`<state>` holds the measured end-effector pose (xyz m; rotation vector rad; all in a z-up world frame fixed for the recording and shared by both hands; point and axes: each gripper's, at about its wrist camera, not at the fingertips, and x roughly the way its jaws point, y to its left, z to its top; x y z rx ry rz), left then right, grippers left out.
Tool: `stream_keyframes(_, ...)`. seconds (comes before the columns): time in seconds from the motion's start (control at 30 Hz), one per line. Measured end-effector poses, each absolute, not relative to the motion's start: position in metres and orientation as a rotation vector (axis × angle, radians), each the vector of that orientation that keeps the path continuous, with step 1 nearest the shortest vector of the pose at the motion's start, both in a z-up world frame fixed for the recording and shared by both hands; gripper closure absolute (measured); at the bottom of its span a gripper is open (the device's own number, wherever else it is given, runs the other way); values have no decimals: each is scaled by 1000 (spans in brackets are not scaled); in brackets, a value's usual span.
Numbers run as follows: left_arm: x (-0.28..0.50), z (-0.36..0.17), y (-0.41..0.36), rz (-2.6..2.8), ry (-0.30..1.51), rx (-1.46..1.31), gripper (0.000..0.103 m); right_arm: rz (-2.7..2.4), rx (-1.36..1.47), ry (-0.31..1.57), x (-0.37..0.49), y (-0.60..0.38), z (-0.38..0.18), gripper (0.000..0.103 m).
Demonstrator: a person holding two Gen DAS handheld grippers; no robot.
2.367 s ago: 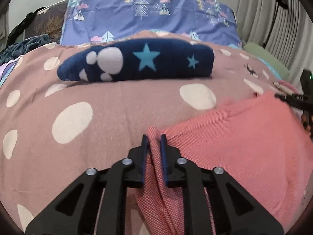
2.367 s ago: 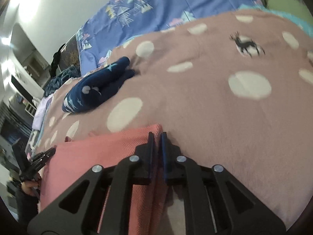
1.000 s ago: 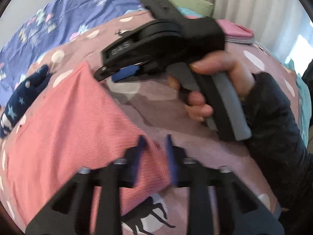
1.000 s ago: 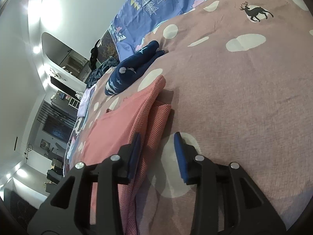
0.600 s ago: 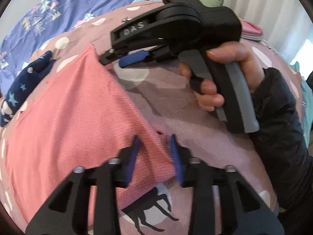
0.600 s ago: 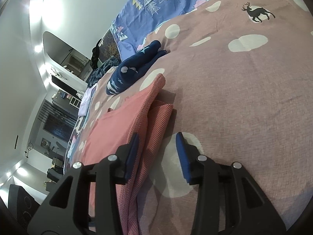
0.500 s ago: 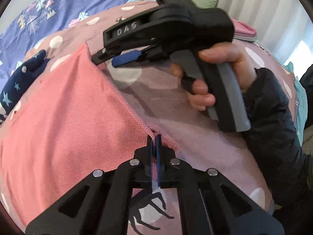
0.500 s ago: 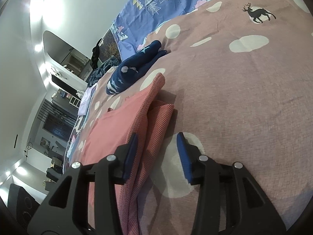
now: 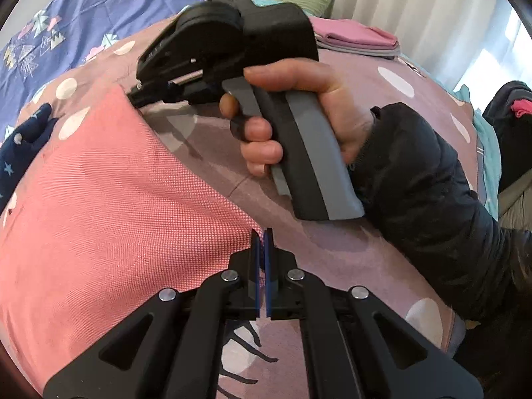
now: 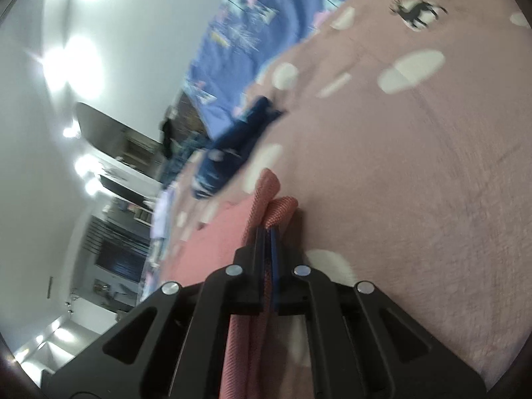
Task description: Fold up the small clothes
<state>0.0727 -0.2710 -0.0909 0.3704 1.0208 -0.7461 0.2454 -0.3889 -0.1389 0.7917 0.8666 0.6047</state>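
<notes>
Pink garment [image 9: 109,206]: folded, lying flat on my bed's mauve spotted blanket [image 9: 332,249]. Left-wrist view, left to right: navy star-print garment [image 9: 20,139] at the far edge, beyond the pink cloth; my left claw [image 9: 261,237] clenched, its pads pressed on the cloth's near right corner; my right hand [image 9: 299,113] gripping the handle of the other tool, whose tip meets the cloth's far corner; a stack of folded purple clothes [image 9: 355,38] behind it. Only this view shows the garment's full flat spread, my hand and that stack. Right-wrist view, somewhat blurred: my right claw [image 10: 268,232] clenched on a bunched pink corner [image 10: 276,206], layers pinched between the pads. Only this view shows the doubled fabric edge, a room at left, and the deer print [image 10: 415,10] on the blanket.
</notes>
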Motion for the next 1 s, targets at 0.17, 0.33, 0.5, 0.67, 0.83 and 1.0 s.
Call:
stream_keyframes(0.17, 76, -90, -265, -742, 1028, 324, 101, 691, 896, 887, 246, -401, -142, 83)
stream_keyframes(0.33, 58, -76, -269, -791, 987, 351, 72, 783, 868, 903, 238, -402, -128, 50)
stream_keyframes(0.5, 41, -91, -284, -773, 955, 518, 60, 729, 653, 923, 232, -372, -117, 39)
stream_keyframes(0.67, 53, -104, -282, -705, 990, 490, 60, 639, 478, 910, 227, -350, -116, 40)
stream_keyframes(0.83, 60, -106, -277, -697, 964, 502, 92, 578, 569, 901, 240, -363, -130, 92)
stream_keyframes(1.0, 54, -98, -277, -743, 930, 482, 98, 655, 747, 748, 236, -388, -117, 98)
